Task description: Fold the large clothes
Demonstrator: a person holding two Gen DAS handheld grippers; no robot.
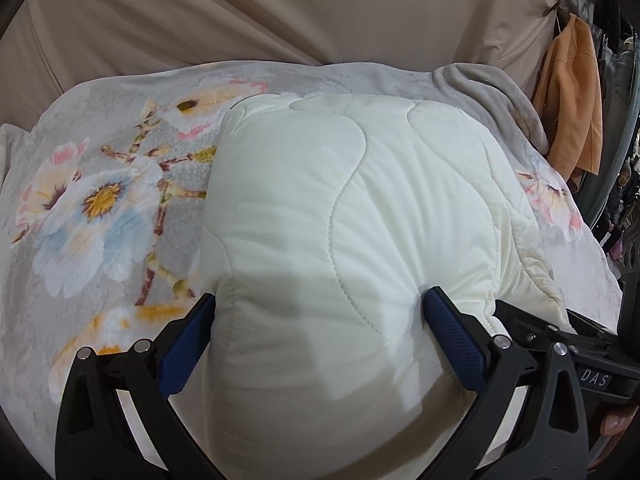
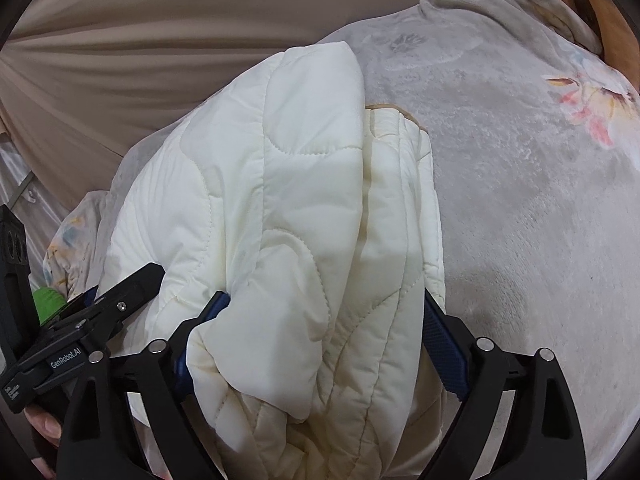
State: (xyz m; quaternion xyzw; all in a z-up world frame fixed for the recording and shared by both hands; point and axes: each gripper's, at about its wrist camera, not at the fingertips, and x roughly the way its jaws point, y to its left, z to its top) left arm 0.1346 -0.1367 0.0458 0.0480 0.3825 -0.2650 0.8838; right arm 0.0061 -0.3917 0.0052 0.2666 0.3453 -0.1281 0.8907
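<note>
A cream quilted jacket (image 1: 340, 208) lies folded into a thick bundle on a grey floral blanket (image 1: 104, 208). My left gripper (image 1: 320, 300) straddles the near edge of the bundle, its blue pads (image 1: 452, 332) pressed into the padding on both sides. In the right wrist view the same jacket (image 2: 296, 200) shows stacked layers with a ribbed cuff or hem. My right gripper (image 2: 326, 300) also clamps the near end of the bundle between its blue pads (image 2: 440, 344). The left gripper's body (image 2: 92, 320) shows at the left of that view.
The floral blanket (image 2: 540, 220) covers the surface, with a folded-back grey edge (image 1: 492, 92) at the far right. A beige curtain (image 1: 280, 8) hangs behind. An orange garment (image 1: 572, 100) hangs at the right. A green object (image 2: 48, 300) sits at the left.
</note>
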